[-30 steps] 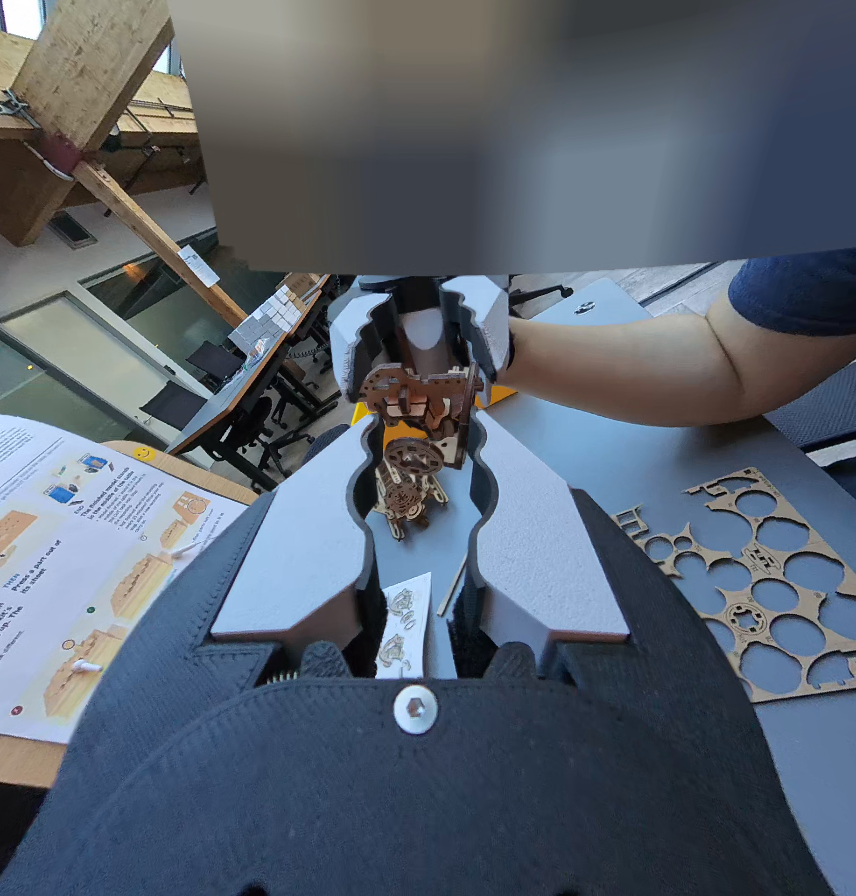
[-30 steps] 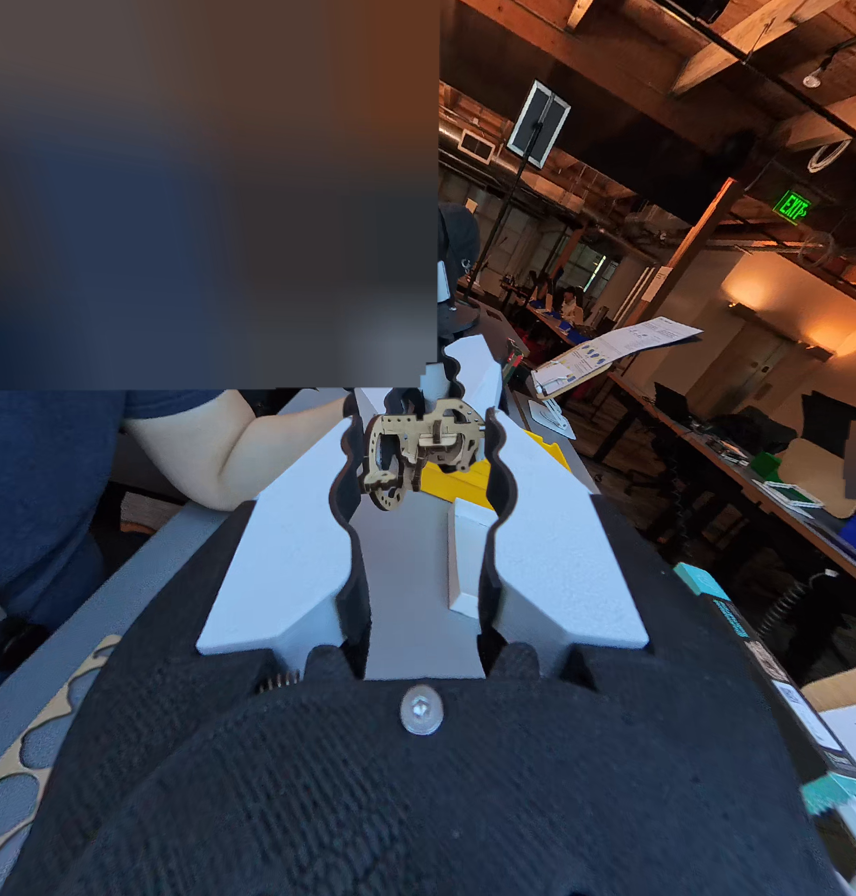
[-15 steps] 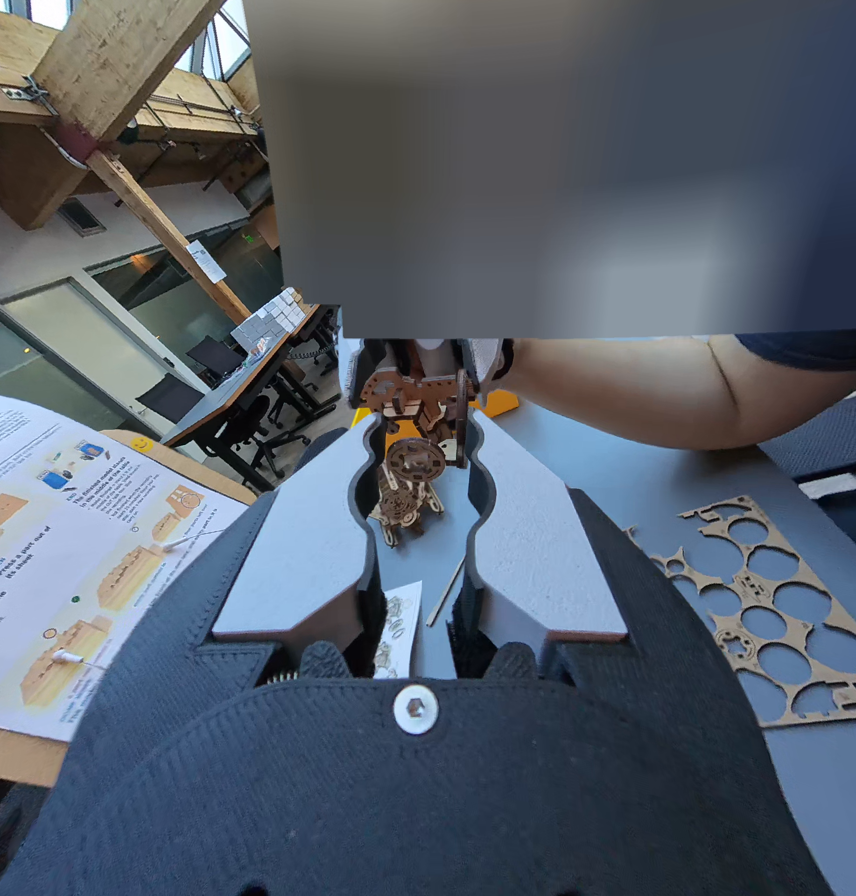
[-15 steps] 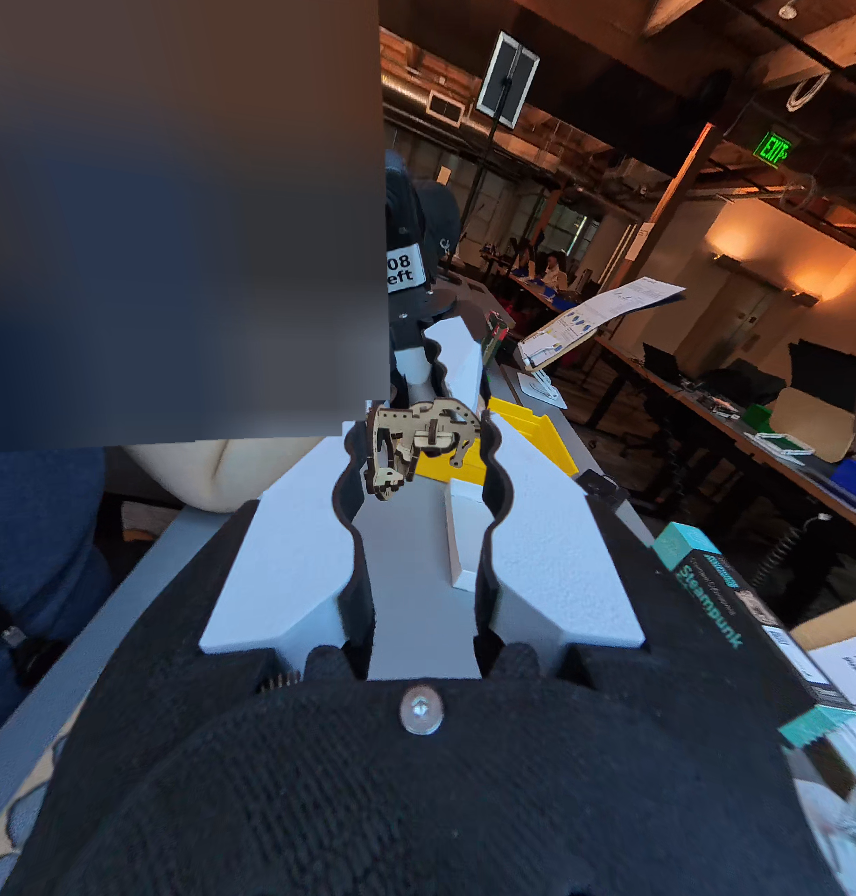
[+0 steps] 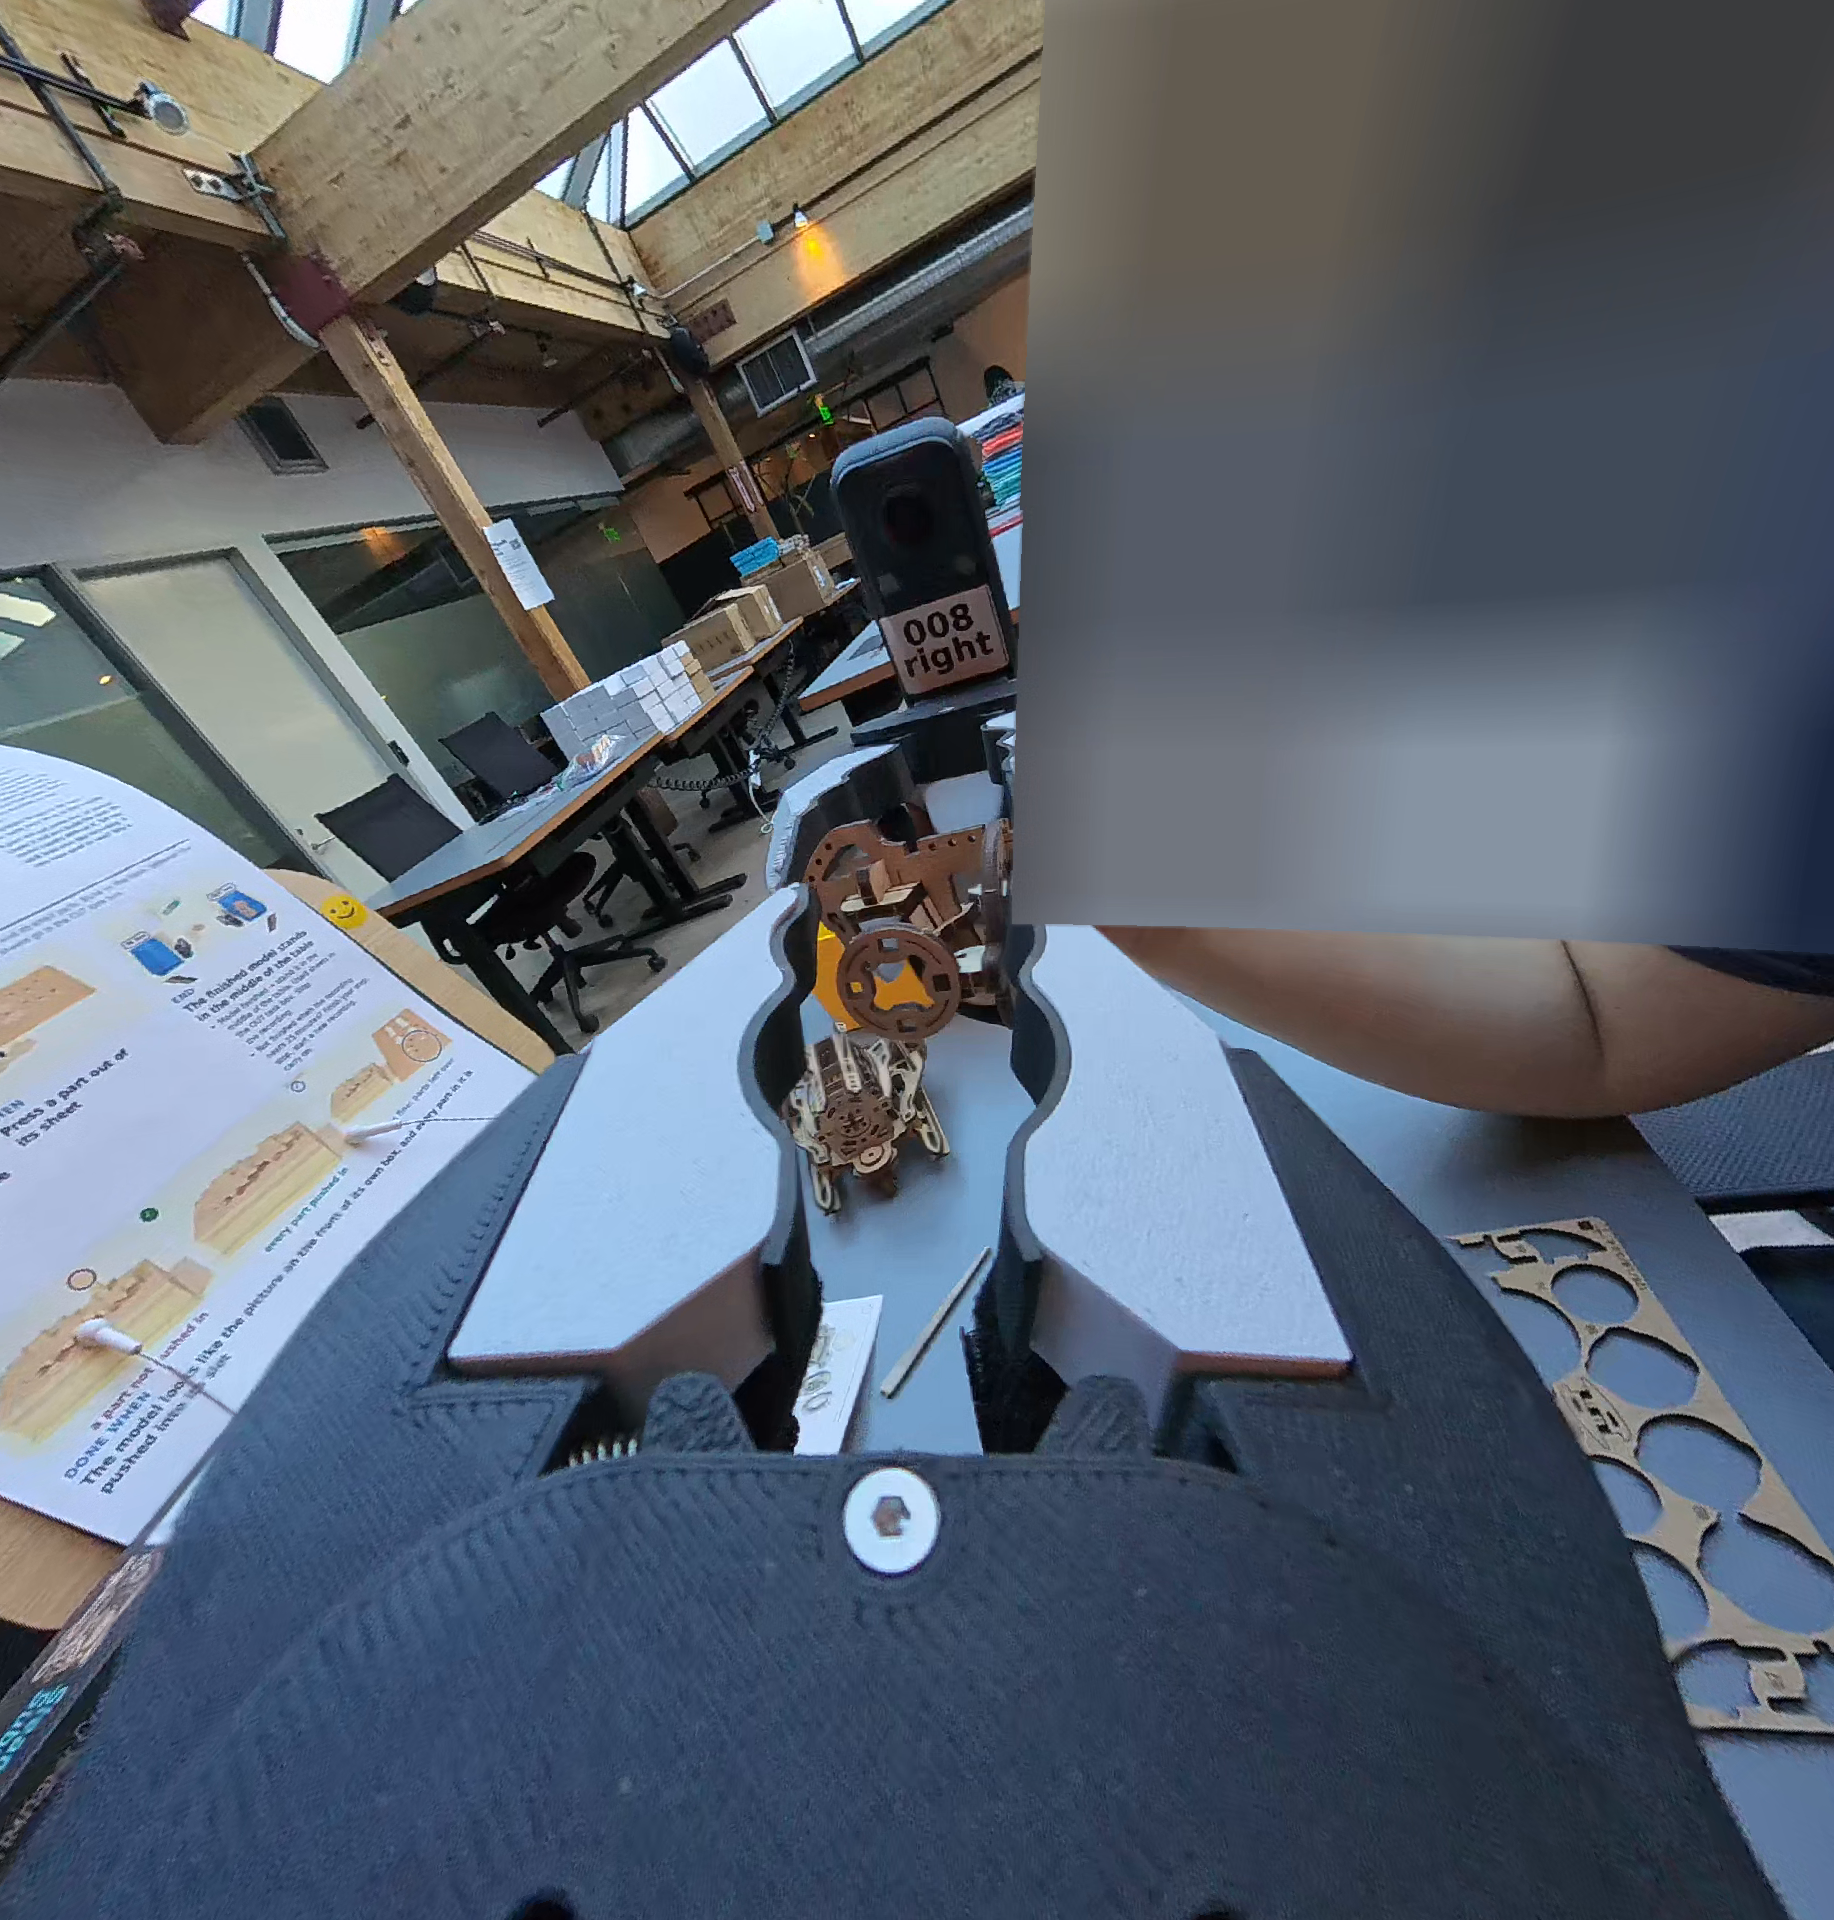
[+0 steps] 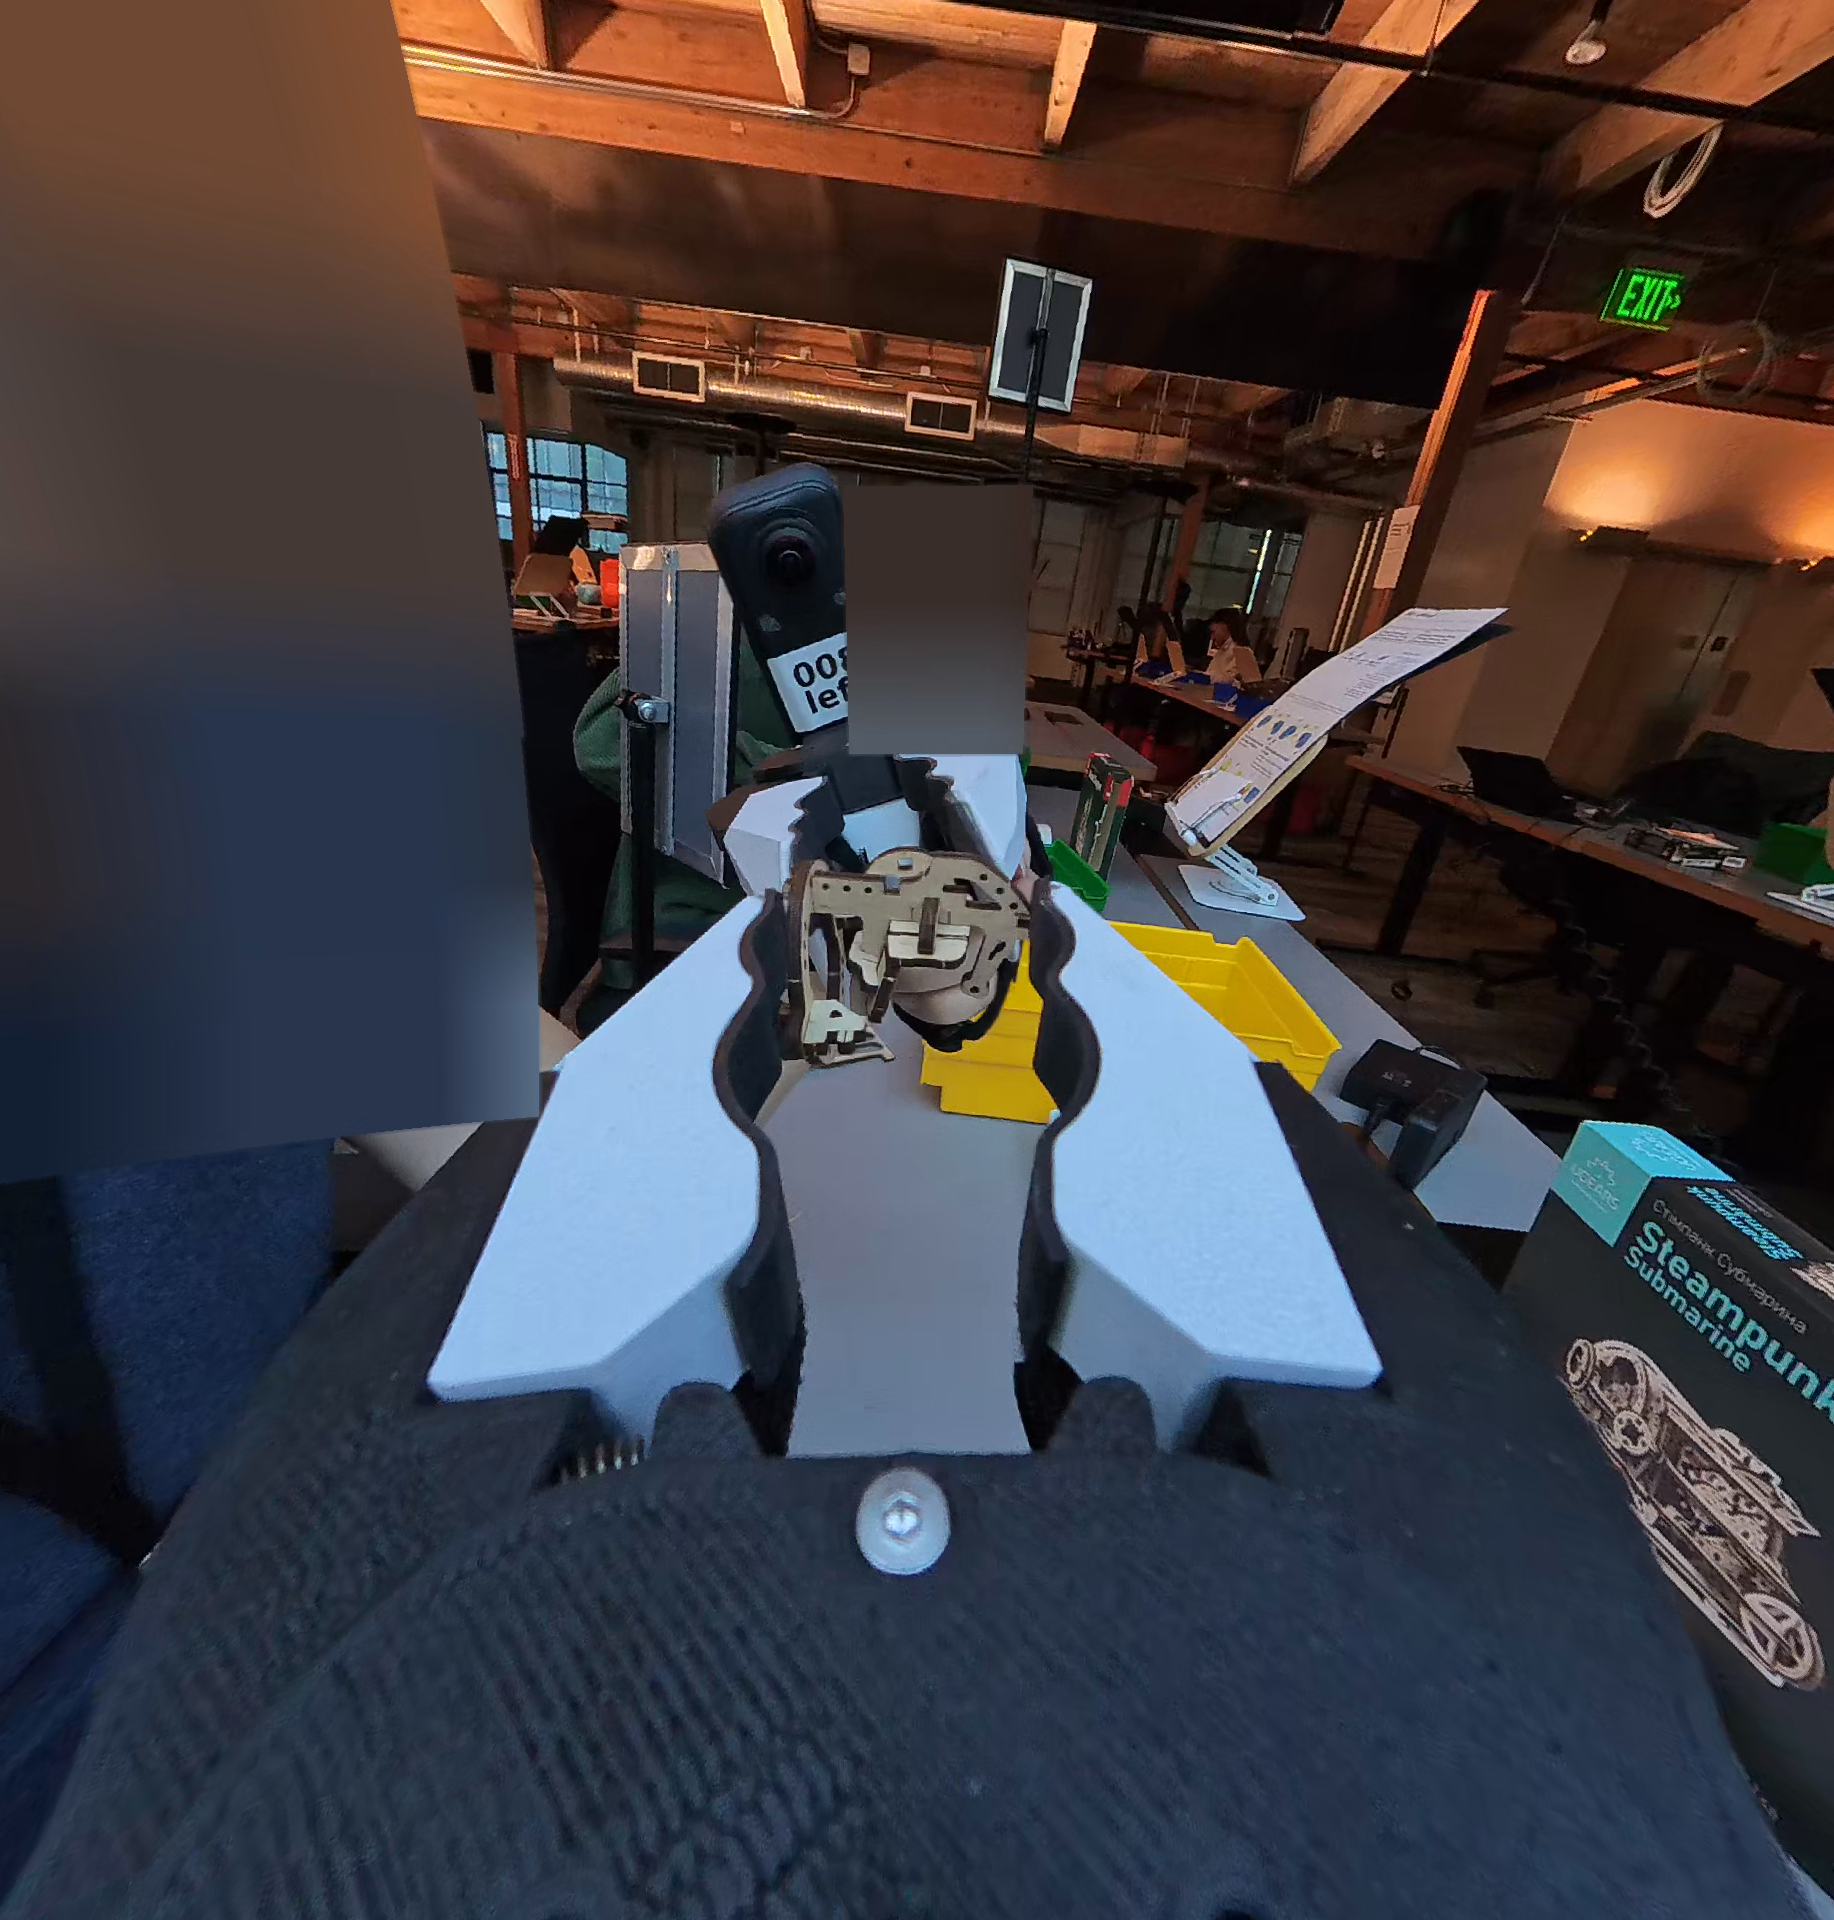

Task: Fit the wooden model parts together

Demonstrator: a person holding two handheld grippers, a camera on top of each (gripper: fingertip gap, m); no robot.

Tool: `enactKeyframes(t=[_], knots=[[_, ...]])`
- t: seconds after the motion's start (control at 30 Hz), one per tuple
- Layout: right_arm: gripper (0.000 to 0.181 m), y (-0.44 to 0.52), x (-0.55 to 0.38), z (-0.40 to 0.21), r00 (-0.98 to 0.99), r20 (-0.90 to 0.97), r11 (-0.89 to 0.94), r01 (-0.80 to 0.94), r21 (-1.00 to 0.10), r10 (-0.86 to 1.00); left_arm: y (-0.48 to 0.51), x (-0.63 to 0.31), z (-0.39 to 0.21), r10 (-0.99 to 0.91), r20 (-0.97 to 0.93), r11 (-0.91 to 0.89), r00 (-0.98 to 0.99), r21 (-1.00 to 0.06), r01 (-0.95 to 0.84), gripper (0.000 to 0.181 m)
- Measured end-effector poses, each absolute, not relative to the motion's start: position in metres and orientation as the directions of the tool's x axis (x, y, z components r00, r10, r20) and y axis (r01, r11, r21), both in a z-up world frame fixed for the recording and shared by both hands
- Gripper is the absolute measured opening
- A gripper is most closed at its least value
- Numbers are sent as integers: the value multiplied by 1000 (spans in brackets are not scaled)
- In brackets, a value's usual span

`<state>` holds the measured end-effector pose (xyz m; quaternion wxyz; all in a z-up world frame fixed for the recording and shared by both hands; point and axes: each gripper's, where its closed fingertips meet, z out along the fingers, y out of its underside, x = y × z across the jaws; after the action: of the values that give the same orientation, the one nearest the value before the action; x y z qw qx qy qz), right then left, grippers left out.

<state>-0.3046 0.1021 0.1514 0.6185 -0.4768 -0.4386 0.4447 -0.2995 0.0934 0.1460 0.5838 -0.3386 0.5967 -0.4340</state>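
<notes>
Above the grey table (image 5: pixel 1464 1174), the brown laser-cut wooden model assembly (image 6: pixel 908 951) is clamped at the fingertips of the right gripper (image 6: pixel 905 966). The left gripper (image 5: pixel 908 997) meets it from the opposite side, fingers closed on a round slotted wooden disc (image 5: pixel 897 980) set against the assembly. A small pale wooden gear sub-model (image 5: pixel 863 1127) stands on the table beneath, with a thin wooden stick (image 5: pixel 936 1322) near it. The cut-out plywood sheet (image 5: pixel 1671 1455) lies right; the instruction page (image 5: pixel 165 1122) stands left. A yellow plastic bin (image 6: pixel 1225 997) sits behind. Compared with one second ago, both grippers are raised higher.
</notes>
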Motion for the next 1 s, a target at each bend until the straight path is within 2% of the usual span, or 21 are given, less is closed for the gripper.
enactKeyframes(t=[0.27, 0.47, 0.63, 0.7, 0.83, 0.93, 1.0], knots=[[46, 103, -305, 152, 234, 145, 180, -133, -975, 961, 93, -300, 145, -884, -462, 456, -65, -885, 91, 29], [46, 83, -306, 152, 226, 375, 405, -106, -908, 899, 78, -300, 143, -826, -559, 554, -71, -829, 82, 31], [45, 74, -306, 154, 244, 495, 531, -111, -840, 834, 71, -300, 143, -802, -592, 584, -77, -805, 109, 32], [45, 75, -306, 155, 287, 563, 600, -55, -798, 775, 73, -301, 142, -799, -597, 590, -74, -801, 98, 35], [45, 82, -305, 158, 403, 714, 721, 165, -673, 573, 81, -310, 148, -795, -606, 602, -21, -793, 98, 45], [45, 87, -300, 166, 456, 798, 747, 348, -567, 394, 77, -323, 162, -795, -607, 599, 3, -784, 163, 40], [44, 92, -295, 169, 467, 832, 715, 467, -520, 300, 67, -327, 164, -753, -658, 649, 11, -738, 185, 34]])
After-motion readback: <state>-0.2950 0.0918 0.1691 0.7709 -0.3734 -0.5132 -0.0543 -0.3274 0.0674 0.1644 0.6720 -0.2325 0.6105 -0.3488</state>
